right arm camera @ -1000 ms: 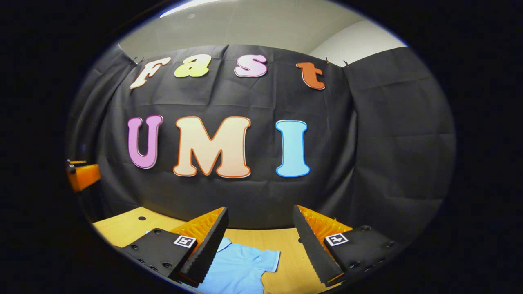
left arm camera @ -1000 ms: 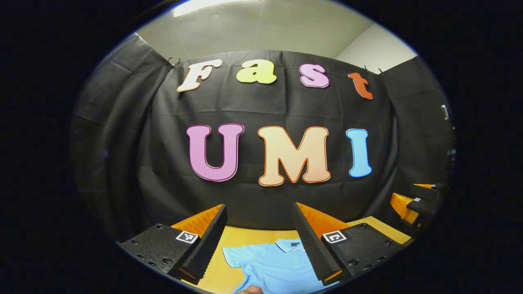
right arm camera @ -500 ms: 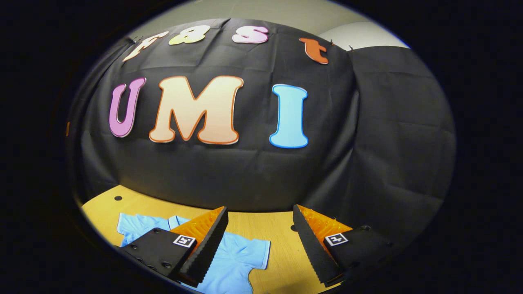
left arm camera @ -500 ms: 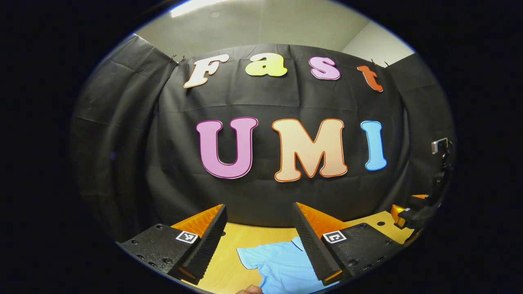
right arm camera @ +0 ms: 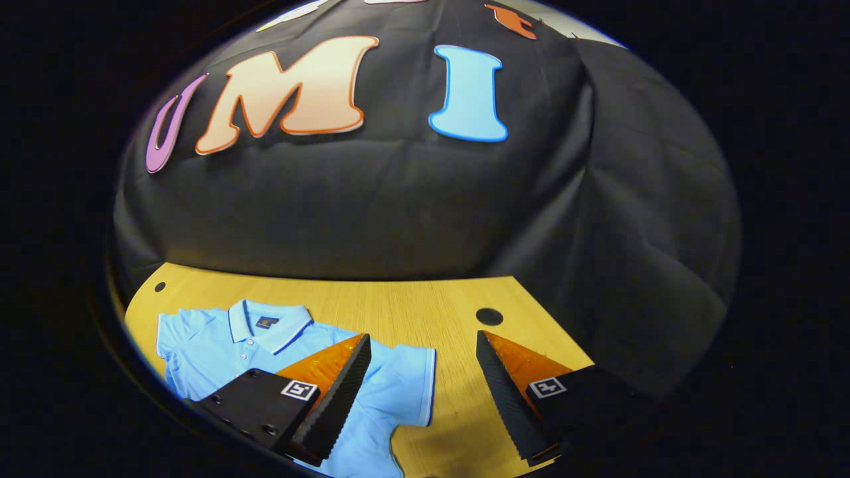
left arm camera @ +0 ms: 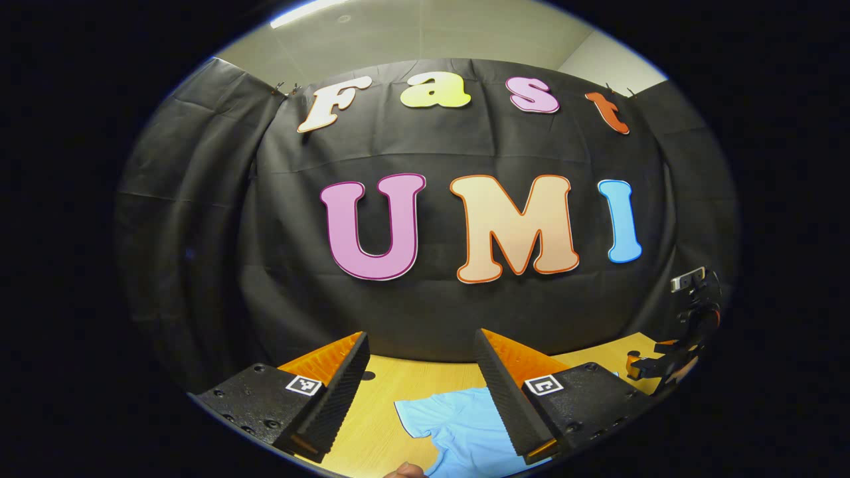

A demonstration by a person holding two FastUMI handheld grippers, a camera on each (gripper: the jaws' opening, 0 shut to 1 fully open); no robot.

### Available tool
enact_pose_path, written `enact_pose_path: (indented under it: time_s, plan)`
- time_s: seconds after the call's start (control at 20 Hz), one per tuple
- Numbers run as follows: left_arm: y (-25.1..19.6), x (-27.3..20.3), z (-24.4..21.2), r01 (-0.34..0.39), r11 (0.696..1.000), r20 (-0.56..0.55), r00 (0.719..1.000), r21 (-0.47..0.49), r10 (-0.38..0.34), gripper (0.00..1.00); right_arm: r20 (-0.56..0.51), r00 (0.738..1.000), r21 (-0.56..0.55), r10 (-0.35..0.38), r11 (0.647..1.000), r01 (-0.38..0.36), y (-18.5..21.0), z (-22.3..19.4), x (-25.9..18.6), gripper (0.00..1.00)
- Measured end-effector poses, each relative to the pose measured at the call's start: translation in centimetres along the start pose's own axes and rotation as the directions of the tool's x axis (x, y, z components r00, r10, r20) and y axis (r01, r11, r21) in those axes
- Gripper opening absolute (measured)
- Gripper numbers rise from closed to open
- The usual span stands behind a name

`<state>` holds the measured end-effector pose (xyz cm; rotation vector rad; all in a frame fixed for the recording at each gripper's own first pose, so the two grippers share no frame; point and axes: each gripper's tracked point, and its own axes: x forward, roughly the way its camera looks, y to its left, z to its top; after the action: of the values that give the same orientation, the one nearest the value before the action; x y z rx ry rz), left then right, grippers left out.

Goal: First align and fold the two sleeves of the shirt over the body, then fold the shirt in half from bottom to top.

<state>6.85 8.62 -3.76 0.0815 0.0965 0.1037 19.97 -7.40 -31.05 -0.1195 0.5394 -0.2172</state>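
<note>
1. My right hand-held gripper (right arm camera: 422,398) has tipped downward since a second ago; its view now takes in the light blue polo shirt (right arm camera: 226,345) lying flat on the bench (right arm camera: 398,302), collar toward the booth wall.
2. Its jaws stand wide open and empty, above the shirt's right sleeve (right arm camera: 405,385).
3. My left hand-held gripper (left arm camera: 422,398) is open too, over the left sleeve (left arm camera: 431,415).
4. I judge no sleeve is folded yet; grasping comes next.
</note>
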Motion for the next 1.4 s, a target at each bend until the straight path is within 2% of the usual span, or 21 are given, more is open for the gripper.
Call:
enact_pose_path:
  time_s: [0.1,0.35,0.65,0.8,0.9,1.1,1.15,1.2,1.4]
  plan:
    - [-0.3,0.5,-0.3,0.005,1.000,-0.009,1.000,0.003,-0.005,0.94,-0.026,1.000,-0.012,-0.010,1.000,0.010,-0.2,-1.4,1.8,0.99]
    - [-1.1,1.1,-1.2,0.019,1.000,-0.036,0.999,0.001,-0.019,0.94,-0.177,0.984,-0.008,-0.006,1.000,0.004,-0.3,-6.9,4.5,1.00]
    - [-1.0,1.8,-1.9,0.018,1.000,-0.058,0.998,0.004,-0.018,0.95,-0.240,0.971,0.060,0.009,0.998,0.006,0.2,-9.2,6.6,0.99]
    - [-1.0,2.0,-2.2,0.021,1.000,-0.069,0.997,0.004,-0.021,0.95,-0.289,0.957,0.067,-0.001,0.998,0.021,0.1,-10.9,7.3,0.99]
    - [-1.0,2.1,-2.4,0.020,1.000,-0.069,0.997,0.004,-0.020,0.95,-0.317,0.948,0.091,0.020,0.996,0.009,0.6,-11.6,7.1,0.99]
    - [-1.0,2.4,-3.0,0.021,1.000,-0.087,0.996,-0.006,-0.021,0.94,-0.305,0.951,0.118,0.044,0.993,-0.008,1.2,-11.3,7.6,0.97]
    - [-1.1,2.6,-3.1,0.020,1.000,-0.094,0.995,-0.009,-0.021,0.95,-0.295,0.954,0.120,0.056,0.993,-0.021,1.5,-11.2,7.9,0.92]
    - [-1.0,2.6,-3.5,0.019,1.000,-0.101,0.995,-0.010,-0.019,0.95,-0.297,0.953,0.124,0.058,0.992,-0.022,1.7,-11.2,7.9,0.77]
    - [-0.8,2.8,-3.9,0.016,1.000,-0.110,0.994,-0.022,-0.018,0.95,-0.302,0.949,0.159,0.087,0.986,-0.040,2.4,-11.0,7.9,0.28]
